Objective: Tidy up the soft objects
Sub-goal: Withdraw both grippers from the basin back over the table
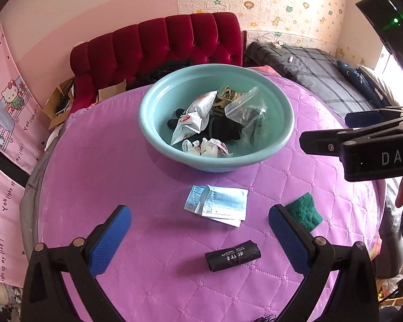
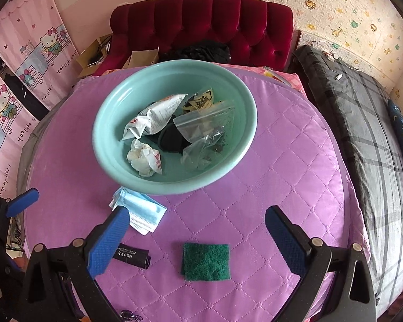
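Observation:
A teal bowl point(image 1: 153, 123) point(image 2: 107, 145) stands on the purple quilted table point(image 1: 121, 187) point(image 2: 282, 177); it holds a white snack pouch point(image 1: 193, 118) point(image 2: 150, 120), a clear zip bag point(image 1: 248, 112) point(image 2: 204, 128), crumpled white paper point(image 1: 207, 147) point(image 2: 145, 158) and a black cloth point(image 1: 224, 130) point(image 2: 172, 139). In front lie blue face masks point(image 1: 219, 204) point(image 2: 145, 210), a black roll point(image 1: 232, 255) point(image 2: 133, 256) and a green scouring pad point(image 1: 305, 210) point(image 2: 205, 261). My left gripper point(image 1: 198, 237) is open above the roll. My right gripper point(image 2: 197, 237) is open above the pad.
A red tufted headboard point(image 1: 158, 43) point(image 2: 201, 24) stands behind the table, with cardboard boxes point(image 1: 57, 102) point(image 2: 94, 53) at its left. A bed with a grey plaid cover point(image 1: 314, 72) point(image 2: 362, 134) runs along the right. The right gripper's body point(image 1: 362, 147) hangs over the table's right side.

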A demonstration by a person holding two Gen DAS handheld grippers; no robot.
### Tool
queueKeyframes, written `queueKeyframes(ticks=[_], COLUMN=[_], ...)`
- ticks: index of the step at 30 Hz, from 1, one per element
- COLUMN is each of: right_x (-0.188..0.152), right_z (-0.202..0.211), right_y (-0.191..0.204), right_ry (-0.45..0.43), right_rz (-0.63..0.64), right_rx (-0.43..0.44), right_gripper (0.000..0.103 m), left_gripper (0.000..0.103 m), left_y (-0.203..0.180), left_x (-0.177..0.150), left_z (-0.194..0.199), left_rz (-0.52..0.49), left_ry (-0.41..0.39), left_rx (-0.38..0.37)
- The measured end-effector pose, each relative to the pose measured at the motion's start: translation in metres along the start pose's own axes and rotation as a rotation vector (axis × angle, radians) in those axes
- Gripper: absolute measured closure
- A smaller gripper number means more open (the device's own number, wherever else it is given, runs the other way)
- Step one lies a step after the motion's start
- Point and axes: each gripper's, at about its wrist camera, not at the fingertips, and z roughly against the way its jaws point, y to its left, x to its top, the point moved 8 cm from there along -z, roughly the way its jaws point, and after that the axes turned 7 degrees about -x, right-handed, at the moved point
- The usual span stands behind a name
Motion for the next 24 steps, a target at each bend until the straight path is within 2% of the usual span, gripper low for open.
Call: queueKeyframes(ticks=[12, 21, 24], right_x=[-0.05, -0.085, -0.094], right_z=[0.008, 0.004, 0.002], right_y=[0.0, -0.003, -0.006], right_ry=[-0.007, -0.005, -0.01], right_rz=[0.016, -0.068, -0.07], right_rx=[-0.038, -0.003, -0.021], right_gripper=[0.0, 0.0, 0.0], left_gripper=[0.0, 0.0, 0.0], left_y=[-0.008, -0.019, -0.022], left_x=[-0.048, -0.087, -0.096], left_z=[0.012, 0.007, 0.005], left_rz=[0.003, 0.018, 0.017], left_ry=[0.013, 0.036, 0.043], left_rx=[-0.01, -0.032, -0.039])
